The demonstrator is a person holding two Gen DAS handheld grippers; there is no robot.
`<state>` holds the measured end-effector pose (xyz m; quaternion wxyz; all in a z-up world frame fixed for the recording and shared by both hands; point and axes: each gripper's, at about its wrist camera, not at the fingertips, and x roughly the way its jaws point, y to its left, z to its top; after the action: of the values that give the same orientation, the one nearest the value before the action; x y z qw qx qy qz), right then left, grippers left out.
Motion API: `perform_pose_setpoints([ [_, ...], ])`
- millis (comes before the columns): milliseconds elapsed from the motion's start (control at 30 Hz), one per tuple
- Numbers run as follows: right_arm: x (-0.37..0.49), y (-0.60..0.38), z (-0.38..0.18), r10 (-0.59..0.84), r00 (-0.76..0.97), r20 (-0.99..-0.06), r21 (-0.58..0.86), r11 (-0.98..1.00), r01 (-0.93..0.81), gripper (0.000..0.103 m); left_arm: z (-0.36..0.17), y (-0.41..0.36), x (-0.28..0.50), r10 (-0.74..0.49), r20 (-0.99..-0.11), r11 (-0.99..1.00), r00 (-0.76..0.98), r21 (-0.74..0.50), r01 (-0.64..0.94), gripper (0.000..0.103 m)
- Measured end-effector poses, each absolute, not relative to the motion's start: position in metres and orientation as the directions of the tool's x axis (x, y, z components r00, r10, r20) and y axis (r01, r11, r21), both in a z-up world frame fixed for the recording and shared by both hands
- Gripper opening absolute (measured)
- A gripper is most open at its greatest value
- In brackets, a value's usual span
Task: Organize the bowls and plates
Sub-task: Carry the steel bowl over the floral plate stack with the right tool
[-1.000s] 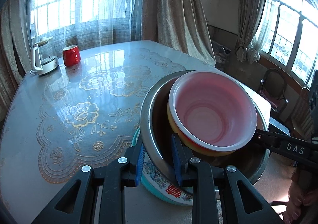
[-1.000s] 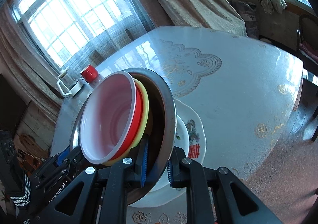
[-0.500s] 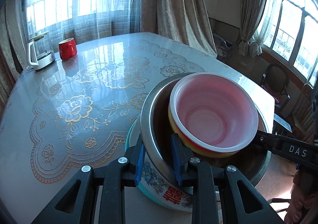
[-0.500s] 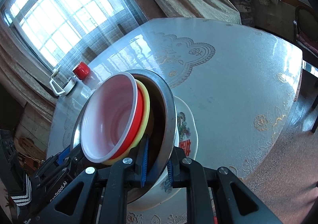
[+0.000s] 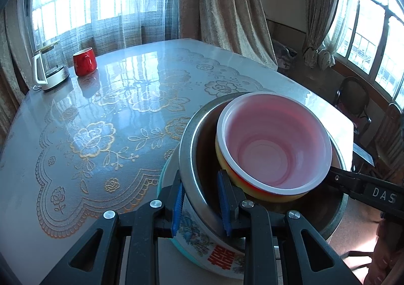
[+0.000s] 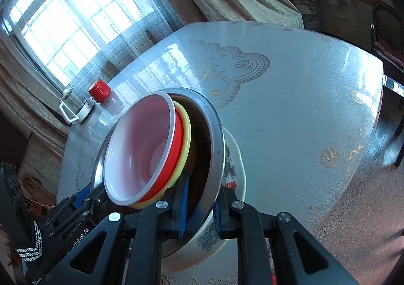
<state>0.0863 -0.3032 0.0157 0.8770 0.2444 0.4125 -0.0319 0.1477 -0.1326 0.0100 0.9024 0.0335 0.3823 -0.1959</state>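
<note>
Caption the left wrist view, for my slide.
Both grippers clamp the steel bowl's rim, plastic bowls nested inside, over a floral plate.

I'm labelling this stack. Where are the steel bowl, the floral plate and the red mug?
steel bowl (image 5: 188,148), left wrist view, on its left rim.
floral plate (image 5: 199,239), left wrist view, on its patterned near edge.
red mug (image 5: 84,62), left wrist view, on its side wall.

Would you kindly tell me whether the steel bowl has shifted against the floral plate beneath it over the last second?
No. The steel bowl keeps its place over the floral plate, clamped by the left gripper; only the table behind slides.
</note>
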Motion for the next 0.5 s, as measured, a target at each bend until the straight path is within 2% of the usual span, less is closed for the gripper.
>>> perform_pose_setpoints([
  [500,0.0933,-0.2986,0.0132,0.173,0.633,-0.755,0.393,0.891,0.225,0.02,0.0122,-0.122,0.1477,-0.33,-0.701,0.926,0.632,-0.109,0.363,0.026],
])
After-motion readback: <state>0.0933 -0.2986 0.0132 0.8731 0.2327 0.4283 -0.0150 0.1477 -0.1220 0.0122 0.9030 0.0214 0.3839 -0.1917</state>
